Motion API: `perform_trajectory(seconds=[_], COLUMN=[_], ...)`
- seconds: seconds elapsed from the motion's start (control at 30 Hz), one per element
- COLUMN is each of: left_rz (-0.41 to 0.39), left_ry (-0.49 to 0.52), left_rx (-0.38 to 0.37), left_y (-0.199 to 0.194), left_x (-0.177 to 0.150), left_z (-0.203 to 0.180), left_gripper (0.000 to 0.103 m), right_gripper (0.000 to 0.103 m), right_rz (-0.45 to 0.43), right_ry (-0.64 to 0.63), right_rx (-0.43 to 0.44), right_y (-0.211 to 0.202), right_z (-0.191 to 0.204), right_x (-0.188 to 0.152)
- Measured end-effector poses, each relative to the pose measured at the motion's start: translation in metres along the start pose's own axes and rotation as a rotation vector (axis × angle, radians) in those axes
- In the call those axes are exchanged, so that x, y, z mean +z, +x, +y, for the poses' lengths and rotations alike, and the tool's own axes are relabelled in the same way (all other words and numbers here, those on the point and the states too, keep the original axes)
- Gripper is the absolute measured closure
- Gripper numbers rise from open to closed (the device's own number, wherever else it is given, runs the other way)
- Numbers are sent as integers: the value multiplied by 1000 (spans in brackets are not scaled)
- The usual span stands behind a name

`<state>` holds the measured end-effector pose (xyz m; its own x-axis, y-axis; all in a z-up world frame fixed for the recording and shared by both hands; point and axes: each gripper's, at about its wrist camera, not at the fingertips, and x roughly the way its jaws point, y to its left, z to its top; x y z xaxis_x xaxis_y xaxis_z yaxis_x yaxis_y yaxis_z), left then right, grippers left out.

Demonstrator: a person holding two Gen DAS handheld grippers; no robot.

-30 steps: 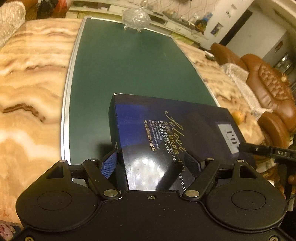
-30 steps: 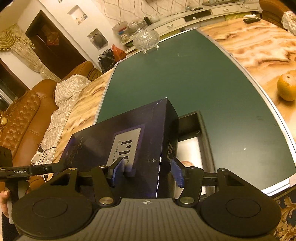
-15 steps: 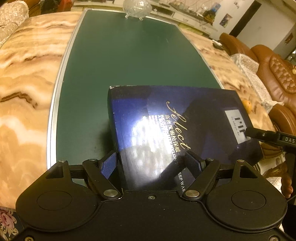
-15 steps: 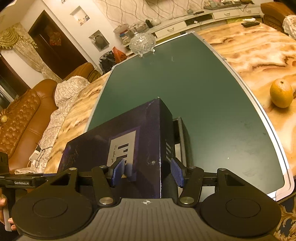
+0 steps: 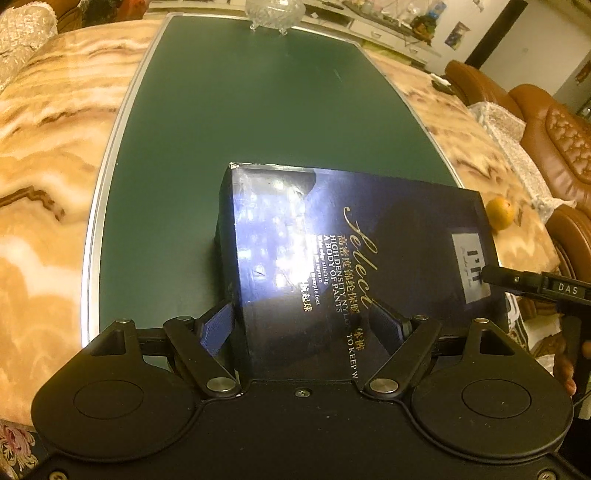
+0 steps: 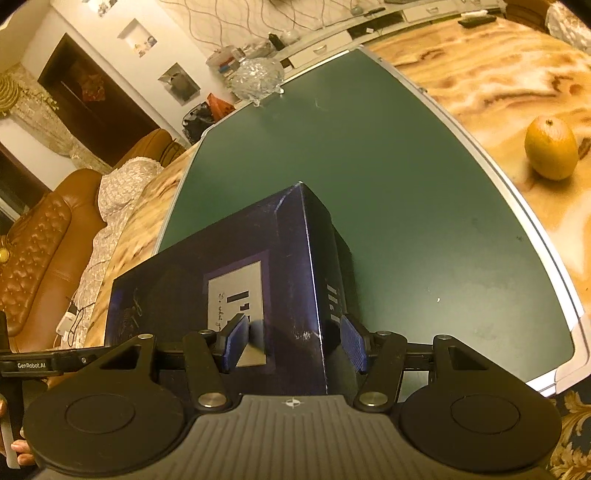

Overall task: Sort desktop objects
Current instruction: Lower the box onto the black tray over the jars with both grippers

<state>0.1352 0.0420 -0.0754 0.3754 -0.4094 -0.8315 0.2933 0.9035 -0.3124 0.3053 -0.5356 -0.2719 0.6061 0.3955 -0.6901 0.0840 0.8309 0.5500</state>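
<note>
A dark blue box lid (image 5: 351,251) with gold lettering lies flat over the near end of the green mat (image 5: 258,110). My left gripper (image 5: 303,326) is shut on the lid's near left end, one blue pad on each side. My right gripper (image 6: 295,343) is shut on the right end of the same box lid (image 6: 240,266), by its grey label. The other gripper's arm shows at the edge of each view, with a person's fingers on it. The box base under the lid is almost wholly hidden.
A cut-glass bowl (image 5: 275,13) (image 6: 256,79) stands at the mat's far end. An orange (image 6: 551,152) (image 5: 498,213) sits on the marble tabletop (image 5: 48,155) right of the mat (image 6: 406,184). Brown leather sofas (image 6: 40,251) flank the table.
The lid has come down over the open box base that showed beside it in the right wrist view; the base is now covered. Both grippers kept their hold.
</note>
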Motion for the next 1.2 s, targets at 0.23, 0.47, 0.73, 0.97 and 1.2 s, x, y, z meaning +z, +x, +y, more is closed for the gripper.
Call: perform_trajectory(seconds=[0.23,0.47,0.73,0.97,1.2], left_rz=[-20,-36,-56,-45,-56], left_ry=[-21,-43,-48,-43,-32], left_rx=[23,25,25,49,44], left_y=[8,7,5,13,10], left_x=[6,16,29,36,28], left_z=[-1,0,-3,-6,-9], left_gripper=[19,20,19,19,19], right_gripper=[44,44,44,44,44], right_rz=[-14,-37,-65,-55,-72], right_ry=[4,24,42,44,21], right_rx=[-8,-3,6,-13,-17], right_y=[2,-2,-13,-9,-21], right_z=[10,17,24,30,35], right_x=[-5,-4,0,4,-17])
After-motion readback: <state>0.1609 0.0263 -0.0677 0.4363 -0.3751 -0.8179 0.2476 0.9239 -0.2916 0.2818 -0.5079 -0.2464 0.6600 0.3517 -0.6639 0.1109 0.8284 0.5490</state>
